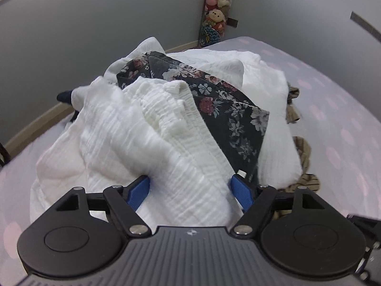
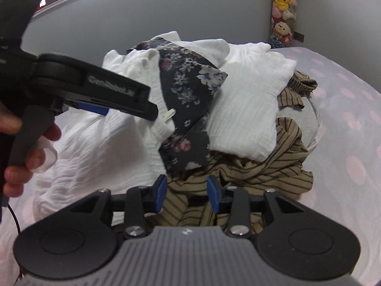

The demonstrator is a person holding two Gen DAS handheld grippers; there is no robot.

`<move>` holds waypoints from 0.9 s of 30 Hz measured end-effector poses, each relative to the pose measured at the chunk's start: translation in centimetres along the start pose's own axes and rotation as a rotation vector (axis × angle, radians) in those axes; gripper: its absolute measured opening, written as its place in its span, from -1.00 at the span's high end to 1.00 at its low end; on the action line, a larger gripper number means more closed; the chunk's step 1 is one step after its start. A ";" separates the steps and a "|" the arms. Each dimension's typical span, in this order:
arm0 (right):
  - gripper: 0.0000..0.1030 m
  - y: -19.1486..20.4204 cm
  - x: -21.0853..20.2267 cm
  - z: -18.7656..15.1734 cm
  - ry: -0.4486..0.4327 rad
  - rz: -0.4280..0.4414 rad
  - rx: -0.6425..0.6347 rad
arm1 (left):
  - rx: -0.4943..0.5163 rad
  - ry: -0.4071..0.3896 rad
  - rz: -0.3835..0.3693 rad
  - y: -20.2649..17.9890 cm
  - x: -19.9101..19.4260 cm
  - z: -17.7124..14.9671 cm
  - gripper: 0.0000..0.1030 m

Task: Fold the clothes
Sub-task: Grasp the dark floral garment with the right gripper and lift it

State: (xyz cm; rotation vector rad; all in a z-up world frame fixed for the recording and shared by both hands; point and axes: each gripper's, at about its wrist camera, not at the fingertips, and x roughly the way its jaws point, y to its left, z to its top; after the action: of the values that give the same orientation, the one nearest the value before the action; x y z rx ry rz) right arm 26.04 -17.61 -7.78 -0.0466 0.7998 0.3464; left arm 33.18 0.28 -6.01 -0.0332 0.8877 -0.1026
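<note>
— Where do we find the clothes?

— In one heap on the bed (image 2: pixel 345 109), whose lilac sheet carries pale pink dots. A white crinkled garment (image 1: pixel 147 143) covers the near left of the heap, a dark floral garment (image 2: pixel 188 90) lies slanted across the middle, and a second white piece (image 2: pixel 250 104) sits folded to its right. A tan striped garment (image 2: pixel 238 174) spills out at the near right edge.

— What else do we see around it?

— A grey wall (image 1: pixel 95 35) behind the bed, and in the far right corner a column of plush toys (image 1: pixel 218 4). The heap itself fills the ground in front of both grippers.

— And the grippers?

— We see the left gripper (image 1: pixel 190 190) tilted down over the white crinkled garment, jaws spread wide; cloth lies between the blue pads (image 1: pixel 241 190), but they do not press it. From the right wrist view the same gripper (image 2: pixel 114 102) reaches in from the left, a hand (image 2: pixel 26 155) on its trigger. The right gripper (image 2: pixel 187 193) points down at the tan striped garment, jaws part open, cloth below the gap, nothing clamped.
</note>
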 end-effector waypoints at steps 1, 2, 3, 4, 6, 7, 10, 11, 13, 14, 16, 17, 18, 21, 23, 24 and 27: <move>0.07 -0.3 0.3 0.2 -0.001 0.003 0.006 | 0.014 -0.007 -0.001 0.1 0.0 -0.1 -0.38; 0.06 -0.6 0.6 0.4 -0.001 0.004 0.010 | 0.025 -0.016 -0.007 0.4 -0.1 -0.2 -0.28; 0.05 -0.8 0.8 0.6 -0.002 0.004 0.014 | 0.037 -0.024 -0.013 0.6 -0.1 -0.3 -0.12; 0.04 -1.1 1.1 0.8 -0.005 0.004 0.017 | 0.052 -0.039 -0.012 0.9 -0.5 -0.3 0.00; 0.03 -1.6 1.5 1.3 -0.015 0.008 0.024 | 0.090 -0.070 0.007 1.8 -1.5 -0.5 0.67; 0.03 -1.8 1.7 1.6 -0.021 0.013 0.030 | 0.107 -0.075 0.020 2.4 -1.9 -0.6 0.68; 0.03 -2.3 2.4 2.5 -0.041 0.035 0.055 | 0.152 -0.088 0.068 4.4 -3.2 -0.8 0.72; 0.03 -2.4 2.6 2.8 -0.048 0.051 0.067 | 0.160 -0.088 0.099 5.3 -3.7 -1.0 0.72; 0.02 -2.4 3.0 3.1 -0.056 0.080 0.094 | 0.140 -0.090 0.149 7.5 -4.8 -1.1 0.73; 0.02 -2.4 3.1 3.3 -0.059 0.094 0.108 | 0.118 -0.087 0.174 8.9 -5.4 -1.2 0.73; 0.01 -2.3 3.5 3.5 -0.063 0.117 0.130 | 0.077 -0.080 0.234 11.8 -6.4 -1.5 0.73; -0.01 -2.1 3.6 3.6 -0.064 0.124 0.137 | 0.058 -0.076 0.272 13.2 -6.9 -1.7 0.73; -0.07 -2.0 3.8 3.7 -0.064 0.131 0.145 | 0.041 -0.072 0.317 14.6 -7.4 -2.0 0.74; -0.25 -1.6 4.0 3.9 -0.066 0.153 0.160 | -0.007 -0.055 0.443 18.5 -8.8 -3.1 0.74; -0.41 -1.4 4.3 4.0 -0.069 0.154 0.168 | -0.046 -0.014 0.464 20.6 -9.3 -4.2 0.74; -0.54 -1.4 4.5 4.0 -0.070 0.151 0.174 | -0.069 0.018 0.454 21.4 -9.3 -5.1 0.74; -0.39 -1.3 5.6 4.0 -0.040 0.161 0.213 | -0.099 0.113 0.431 22.7 -8.7 -7.6 0.71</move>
State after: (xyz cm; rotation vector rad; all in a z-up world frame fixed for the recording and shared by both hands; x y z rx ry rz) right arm 32.87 -16.56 -9.07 0.2247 0.7992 0.4112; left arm 23.57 23.87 -5.67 0.0722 0.9942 0.3447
